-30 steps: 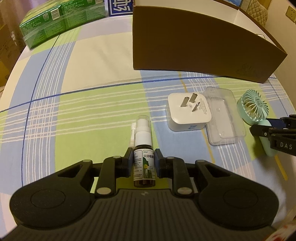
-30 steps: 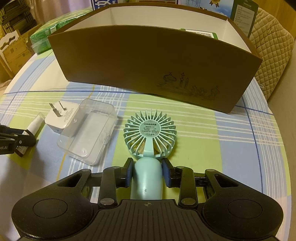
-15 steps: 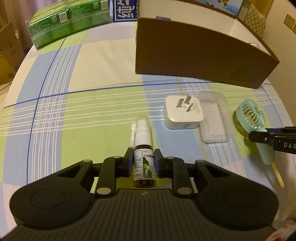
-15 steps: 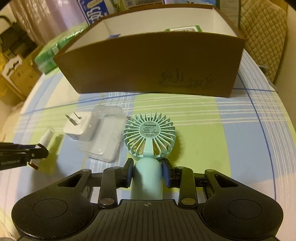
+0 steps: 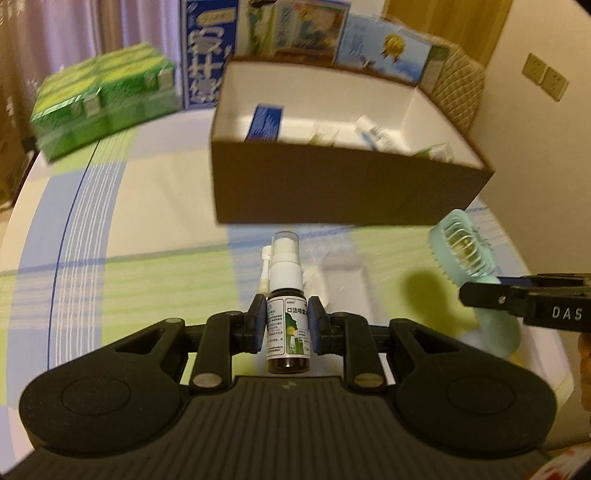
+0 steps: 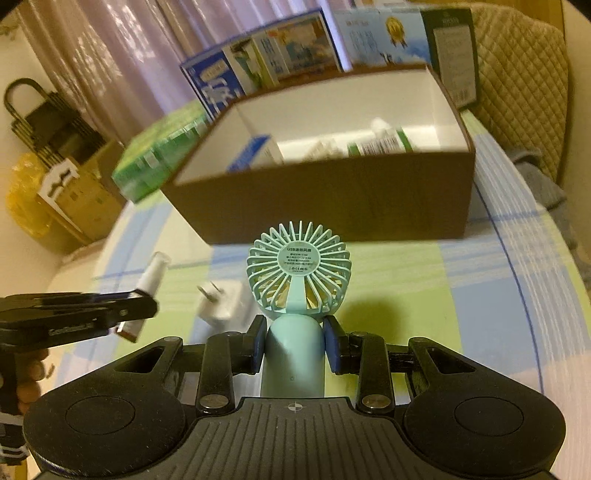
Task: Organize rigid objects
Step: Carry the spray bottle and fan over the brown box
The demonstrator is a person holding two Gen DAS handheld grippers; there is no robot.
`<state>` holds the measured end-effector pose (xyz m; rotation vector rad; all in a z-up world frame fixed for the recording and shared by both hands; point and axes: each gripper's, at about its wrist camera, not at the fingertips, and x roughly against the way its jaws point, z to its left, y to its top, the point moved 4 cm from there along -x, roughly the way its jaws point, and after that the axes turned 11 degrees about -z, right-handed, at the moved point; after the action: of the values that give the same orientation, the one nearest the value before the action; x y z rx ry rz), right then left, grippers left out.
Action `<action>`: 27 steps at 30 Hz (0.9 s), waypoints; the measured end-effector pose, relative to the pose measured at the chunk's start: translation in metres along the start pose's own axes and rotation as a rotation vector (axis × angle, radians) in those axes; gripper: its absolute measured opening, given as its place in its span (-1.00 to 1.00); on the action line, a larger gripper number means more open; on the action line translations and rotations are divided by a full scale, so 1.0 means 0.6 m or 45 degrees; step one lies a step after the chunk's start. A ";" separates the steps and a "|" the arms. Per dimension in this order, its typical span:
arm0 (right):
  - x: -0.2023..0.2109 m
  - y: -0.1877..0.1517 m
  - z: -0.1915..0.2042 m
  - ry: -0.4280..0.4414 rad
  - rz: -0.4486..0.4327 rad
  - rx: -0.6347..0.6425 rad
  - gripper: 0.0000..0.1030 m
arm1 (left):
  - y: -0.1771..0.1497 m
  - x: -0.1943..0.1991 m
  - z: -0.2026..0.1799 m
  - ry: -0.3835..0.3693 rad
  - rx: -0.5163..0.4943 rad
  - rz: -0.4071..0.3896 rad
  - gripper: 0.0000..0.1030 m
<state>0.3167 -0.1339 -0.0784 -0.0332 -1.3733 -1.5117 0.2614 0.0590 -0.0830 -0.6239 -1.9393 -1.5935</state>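
Observation:
My left gripper [image 5: 286,325] is shut on a small brown spray bottle [image 5: 287,317] with a white nozzle and clear cap, held in the air in front of the brown cardboard box [image 5: 332,192]. My right gripper [image 6: 294,343] is shut on the handle of a mint-green handheld fan [image 6: 297,273], also lifted above the table. The fan shows at the right of the left wrist view [image 5: 465,251]. The bottle shows at the left of the right wrist view [image 6: 147,284]. The box [image 6: 332,199] is open at the top and holds several small packages.
A white plug adapter [image 6: 221,302] and a clear plastic case [image 5: 343,273] lie on the checked tablecloth below. Green cartons [image 5: 103,103] sit at the back left. Blue and white cartons [image 5: 295,33] stand behind the box. A quilted chair [image 6: 524,81] is at the right.
Both grippers have risen from the table with their objects and tilted toward the box, so its inside now shows. The adapter and clear case stay on the cloth.

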 end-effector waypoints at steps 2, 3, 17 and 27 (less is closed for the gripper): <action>0.006 0.022 0.003 0.016 -0.024 0.011 -0.43 | 0.022 0.000 -0.011 -0.019 -0.014 -0.030 -0.63; 0.009 0.032 0.002 0.022 -0.037 0.017 -0.43 | 0.034 -0.002 -0.016 -0.025 -0.026 -0.045 -0.63; -0.018 0.208 -0.015 0.055 -0.198 0.201 -0.43 | 0.200 -0.067 -0.076 -0.053 -0.149 -0.200 -0.63; -0.085 0.311 -0.044 0.050 -0.225 0.357 -0.43 | 0.279 -0.138 -0.084 -0.026 -0.180 -0.207 -0.63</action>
<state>0.4809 -0.0826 0.0134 0.2983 -1.5778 -1.4403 0.4391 0.0408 -0.0093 -0.5520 -1.9467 -1.8435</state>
